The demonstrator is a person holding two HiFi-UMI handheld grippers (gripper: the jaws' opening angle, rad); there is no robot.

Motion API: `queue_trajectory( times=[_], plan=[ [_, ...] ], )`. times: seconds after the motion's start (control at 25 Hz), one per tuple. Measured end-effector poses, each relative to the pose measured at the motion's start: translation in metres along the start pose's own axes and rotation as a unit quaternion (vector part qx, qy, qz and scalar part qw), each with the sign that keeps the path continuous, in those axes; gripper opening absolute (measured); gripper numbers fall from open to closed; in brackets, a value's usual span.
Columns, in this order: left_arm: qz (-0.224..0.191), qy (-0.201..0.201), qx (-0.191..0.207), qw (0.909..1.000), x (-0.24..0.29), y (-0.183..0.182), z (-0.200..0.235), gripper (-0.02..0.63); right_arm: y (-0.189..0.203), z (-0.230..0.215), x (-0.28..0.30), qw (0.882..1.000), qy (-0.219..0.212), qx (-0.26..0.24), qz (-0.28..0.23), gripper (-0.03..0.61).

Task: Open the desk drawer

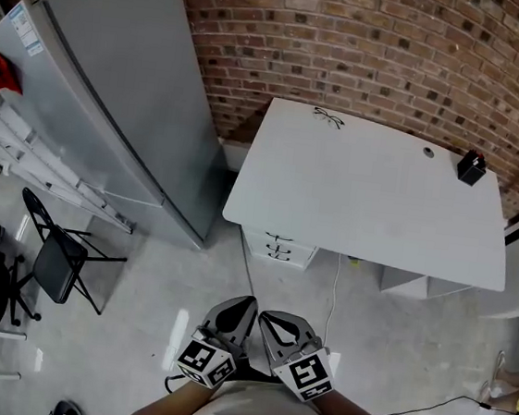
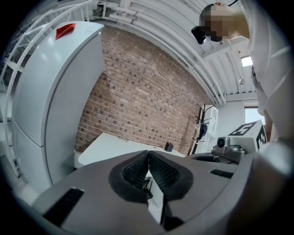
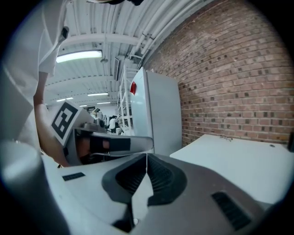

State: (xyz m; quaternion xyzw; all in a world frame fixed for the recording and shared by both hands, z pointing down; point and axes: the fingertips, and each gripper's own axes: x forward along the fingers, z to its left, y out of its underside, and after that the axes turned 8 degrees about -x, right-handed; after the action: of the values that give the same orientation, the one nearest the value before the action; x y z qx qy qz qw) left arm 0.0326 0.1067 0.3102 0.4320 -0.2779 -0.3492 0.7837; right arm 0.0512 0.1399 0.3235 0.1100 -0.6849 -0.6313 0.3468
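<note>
In the head view, the left gripper (image 1: 241,304) and the right gripper (image 1: 273,321) are held side by side above the floor (image 1: 134,327), well apart from the white desk (image 1: 372,196). The drawer unit (image 1: 278,248) is seen shut under the desk's left end. In the left gripper view, the jaws are seen pressed together on nothing and aimed toward the desk. In the right gripper view, the jaws are likewise closed and empty, with the desk at the right.

The desk (image 1: 372,196) and its drawer unit (image 1: 263,245) were white, the brick wall (image 1: 371,47) red-brown with pale mortar lines, the refrigerator (image 1: 116,74) grey, the folding chair (image 1: 56,264) black, the floor (image 1: 160,265) mottled grey.
</note>
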Motion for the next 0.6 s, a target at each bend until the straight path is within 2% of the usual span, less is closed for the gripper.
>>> queue_trajectory(
  times=[0.16, 0.32, 0.6],
  plan=[
    [-0.006, 0.003, -0.007, 1.0, -0.009, -0.02, 0.037, 0.008, -0.004, 0.01, 0.034, 1.0, 0.01, 0.007, 0.021, 0.017],
    [-0.007, 0.012, -0.015, 0.9998, -0.019, -0.03, 0.072, 0.008, -0.011, 0.028, 0.072, 0.999, 0.002, 0.0, 0.038, 0.017],
    [0.005, 0.055, -0.042, 0.9976, -0.023, -0.032, 0.111, 0.008, -0.016, 0.044, 0.114, 0.997, 0.023, -0.011, 0.072, 0.017]
  ],
)
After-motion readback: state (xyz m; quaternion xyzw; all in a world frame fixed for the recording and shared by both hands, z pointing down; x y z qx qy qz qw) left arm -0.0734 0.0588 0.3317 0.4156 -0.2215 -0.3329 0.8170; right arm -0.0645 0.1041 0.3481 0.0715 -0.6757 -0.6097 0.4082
